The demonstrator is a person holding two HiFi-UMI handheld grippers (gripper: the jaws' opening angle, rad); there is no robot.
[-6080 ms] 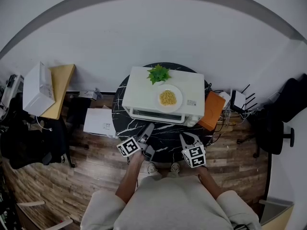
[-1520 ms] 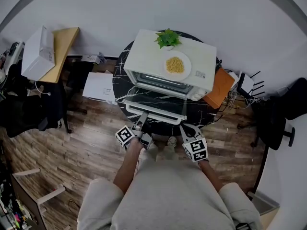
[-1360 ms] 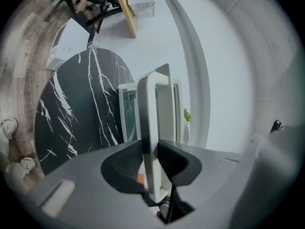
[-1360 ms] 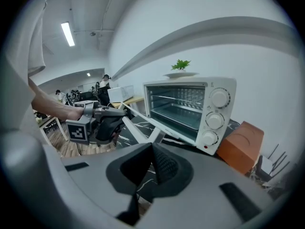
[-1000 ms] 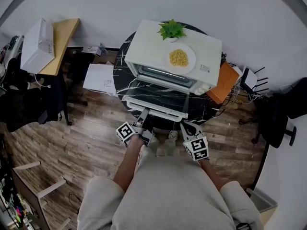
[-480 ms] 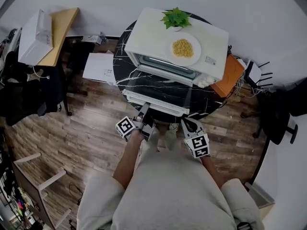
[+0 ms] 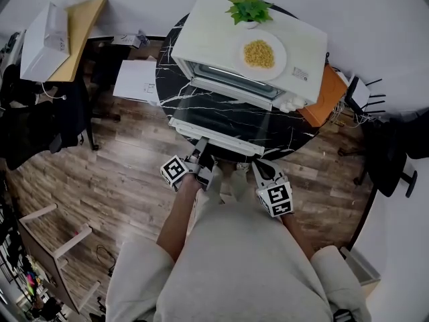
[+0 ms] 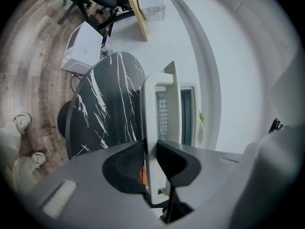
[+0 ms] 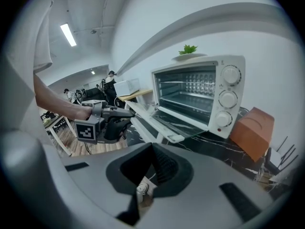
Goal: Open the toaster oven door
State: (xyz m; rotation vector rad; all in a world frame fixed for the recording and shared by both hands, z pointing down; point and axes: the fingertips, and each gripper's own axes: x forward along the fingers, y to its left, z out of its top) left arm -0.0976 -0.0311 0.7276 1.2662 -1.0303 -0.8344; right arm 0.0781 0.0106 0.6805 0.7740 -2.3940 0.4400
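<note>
The white toaster oven (image 7: pixel 221 35) stands on a round black marble table (image 7: pixel 171 86). Its glass door (image 7: pixel 228 123) hangs down flat toward me. My left gripper (image 7: pixel 201 151) is at the door's front edge. The white door handle (image 8: pixel 152 123) runs between its jaws, which are closing on it with both pads touching. My right gripper (image 7: pixel 260 168) hovers off the table's near edge, right of the door, shut and holding nothing. In the right gripper view the oven (image 9: pixel 200 87) shows its lit cavity, with the left gripper (image 9: pixel 114 116) at the handle.
On top of the oven sit a plate of yellow food (image 7: pixel 259 54) and a small green plant (image 7: pixel 249 9). An orange-brown box (image 7: pixel 324 94) stands right of the oven. A white box (image 7: pixel 136 79) lies on the floor left of the table. A black chair (image 7: pixel 392 159) is far right.
The door was shut six seconds ago and now lies down open. Over the last second the left gripper stays on the handle at the door's lowered edge; the right gripper barely moves.
</note>
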